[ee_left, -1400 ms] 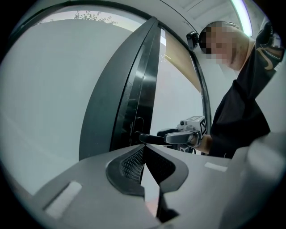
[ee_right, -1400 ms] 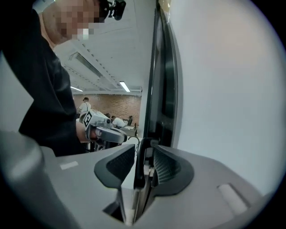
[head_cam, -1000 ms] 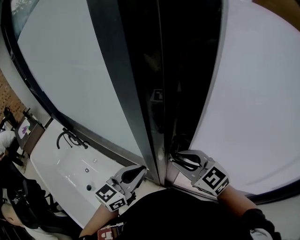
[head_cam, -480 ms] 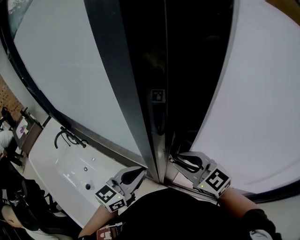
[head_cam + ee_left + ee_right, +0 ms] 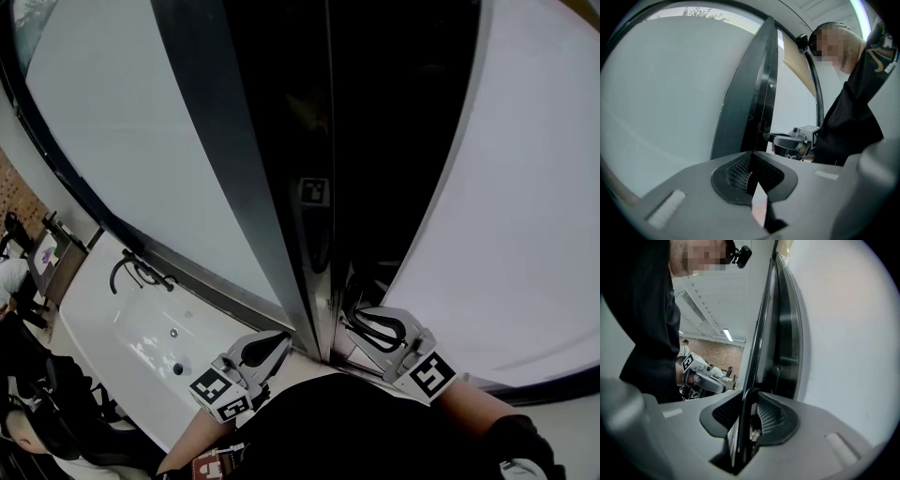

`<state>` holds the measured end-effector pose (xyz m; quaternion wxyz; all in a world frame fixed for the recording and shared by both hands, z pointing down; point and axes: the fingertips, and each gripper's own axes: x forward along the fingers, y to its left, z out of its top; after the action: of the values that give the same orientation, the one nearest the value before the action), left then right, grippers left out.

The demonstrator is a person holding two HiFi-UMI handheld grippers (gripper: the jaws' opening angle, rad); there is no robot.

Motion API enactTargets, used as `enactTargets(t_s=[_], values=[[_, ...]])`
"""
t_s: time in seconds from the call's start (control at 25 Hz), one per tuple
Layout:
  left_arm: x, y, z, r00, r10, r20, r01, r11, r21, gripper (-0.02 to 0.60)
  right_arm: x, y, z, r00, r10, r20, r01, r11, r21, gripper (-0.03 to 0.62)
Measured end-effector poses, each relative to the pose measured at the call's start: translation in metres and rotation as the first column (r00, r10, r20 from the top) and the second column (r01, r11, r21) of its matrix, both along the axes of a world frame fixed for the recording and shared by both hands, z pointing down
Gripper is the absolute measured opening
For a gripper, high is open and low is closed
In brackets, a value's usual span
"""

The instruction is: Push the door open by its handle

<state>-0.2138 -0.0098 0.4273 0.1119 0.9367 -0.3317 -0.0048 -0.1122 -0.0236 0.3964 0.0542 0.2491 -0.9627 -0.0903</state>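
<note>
door frame (image 5: pixel 272 141): black, I find.
door glass (image 5: pixel 112 122): frosted pale grey.
door handle (image 5: pixel 743 420): black.
left gripper (image 5: pixel 281 339), right gripper (image 5: pixel 361 319): grey, black-and-white square markers.

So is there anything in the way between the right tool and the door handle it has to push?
Nothing visible stands between them. In the right gripper view, the door handle is a thin dark bar that sits right between the jaws of the right tool.

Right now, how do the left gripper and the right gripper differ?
The right gripper is closed on the door's thin dark bar; the left gripper is shut on nothing. The right gripper sits right of the dark door frame's seam, the left gripper left of it. Both point toward that frame.
</note>
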Motion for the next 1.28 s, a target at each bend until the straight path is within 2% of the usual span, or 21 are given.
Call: enactTargets(t_s=[0.12, 0.24, 0.32, 0.6, 0.92, 1.04, 1.16, 1.28], values=[[0.005, -0.003, 0.002, 1.0, 0.013, 0.008, -0.013, 1.0, -0.011, 0.0, 0.0, -0.001, -0.003, 0.999, 0.01, 0.043, -0.011, 0.999, 0.03, 0.108], [0.008, -0.005, 0.005, 1.0, 0.025, 0.014, -0.025, 1.0, -0.018, 0.002, 0.002, -0.003, -0.002, 0.977, -0.039, 0.209, 0.042, 0.999, -0.01, 0.131], [0.009, -0.006, 0.005, 0.999, 0.03, 0.018, -0.029, 0.999, -0.028, 0.002, 0.002, -0.002, -0.003, 0.962, -0.049, 0.268, 0.056, 0.998, -0.019, 0.141], [0.005, -0.011, 0.009, 0.999, 0.02, 0.031, -0.019, 0.999, -0.04, 0.0, 0.001, -0.001, 0.002, 0.97, -0.049, 0.237, 0.058, 0.998, -0.03, 0.141], [0.01, -0.006, 0.001, 0.998, 0.06, 0.001, -0.06, 0.998, -0.006, 0.002, -0.001, 0.0, 0.001, 0.998, -0.042, 0.037, 0.047, 0.987, -0.154, 0.146], [0.008, 0.0, -0.003, 0.997, 0.078, -0.014, -0.078, 0.997, 0.019, 0.0, -0.002, 0.001, 0.003, 0.996, -0.043, -0.082, 0.025, 0.978, -0.208, 0.139], [0.004, 0.005, -0.01, 0.996, 0.086, -0.034, -0.085, 0.996, 0.038, 0.001, -0.001, 0.001, 0.015, 0.97, -0.044, -0.239, -0.016, 0.97, -0.244, 0.129], [-0.003, 0.009, -0.014, 0.995, 0.087, -0.051, -0.085, 0.995, 0.047, 0.001, 0.001, 0.002, 0.033, 0.908, -0.079, -0.411, -0.047, 0.957, -0.287, 0.129]])
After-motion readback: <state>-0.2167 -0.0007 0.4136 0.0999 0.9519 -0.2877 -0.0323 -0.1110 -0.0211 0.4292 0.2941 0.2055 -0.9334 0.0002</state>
